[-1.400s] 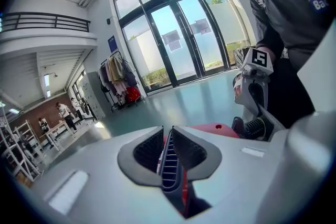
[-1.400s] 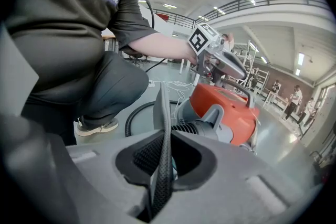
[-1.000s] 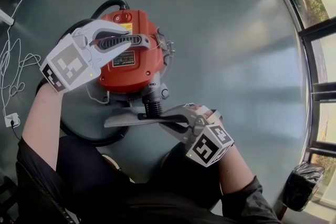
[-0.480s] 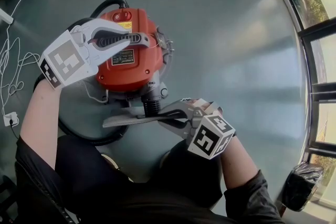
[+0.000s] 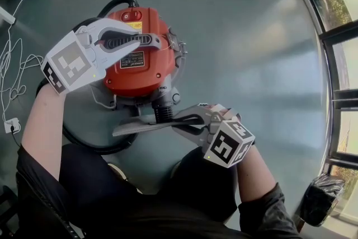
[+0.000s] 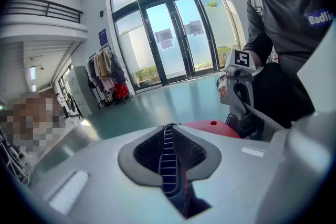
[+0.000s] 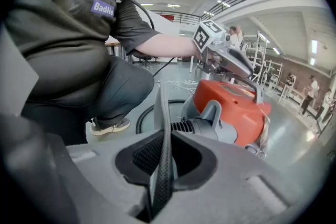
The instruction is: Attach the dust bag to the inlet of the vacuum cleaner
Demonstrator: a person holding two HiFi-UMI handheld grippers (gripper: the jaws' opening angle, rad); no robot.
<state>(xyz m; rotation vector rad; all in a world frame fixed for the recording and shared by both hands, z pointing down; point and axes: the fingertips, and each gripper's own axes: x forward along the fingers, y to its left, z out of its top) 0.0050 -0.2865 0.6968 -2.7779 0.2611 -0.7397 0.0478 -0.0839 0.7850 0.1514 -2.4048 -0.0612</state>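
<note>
we see the red vacuum on the floor. our left tool lies over the vacuum's top, its jaws together, with nothing we can make out between them. our right tool is clamped on the flat grey bag, held at the vacuum's ribbed black inlet, on the vacuum's side nearest us. whether bag and inlet touch we cannot tell.

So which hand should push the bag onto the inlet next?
Right. Its gripper is shut on the bag, whose edge lies by the inlet. The left gripper is shut on top of the vacuum, probably steadying it, and holds no bag.
</note>
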